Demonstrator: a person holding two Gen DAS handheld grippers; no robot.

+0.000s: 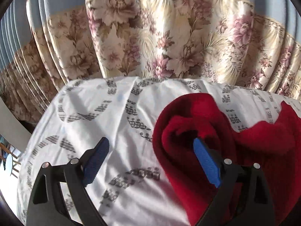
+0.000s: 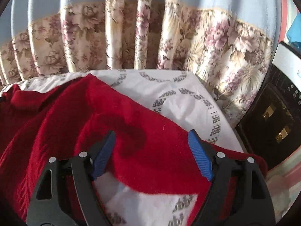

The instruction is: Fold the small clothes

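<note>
The red garment (image 1: 197,116) runs off the right and bottom edges of the left wrist view and off the left edge of the right wrist view (image 2: 56,116), so its full outline and kind cannot be told. It covers part of the white patterned sheet (image 1: 84,113), whose grey print is too smeared to read. At the right edge of the right wrist view a dark appliance (image 2: 272,116) is cut off, its small buttons too tiny to make out.

Behind the work surface hangs a pleated floral curtain (image 1: 169,43), plain pale blue above its flowered band. A white sheet (image 1: 90,116) with grey ring patterns covers the surface (rather creased). Far right, a black cabinet (image 2: 270,124) stands beside the curtain.
</note>
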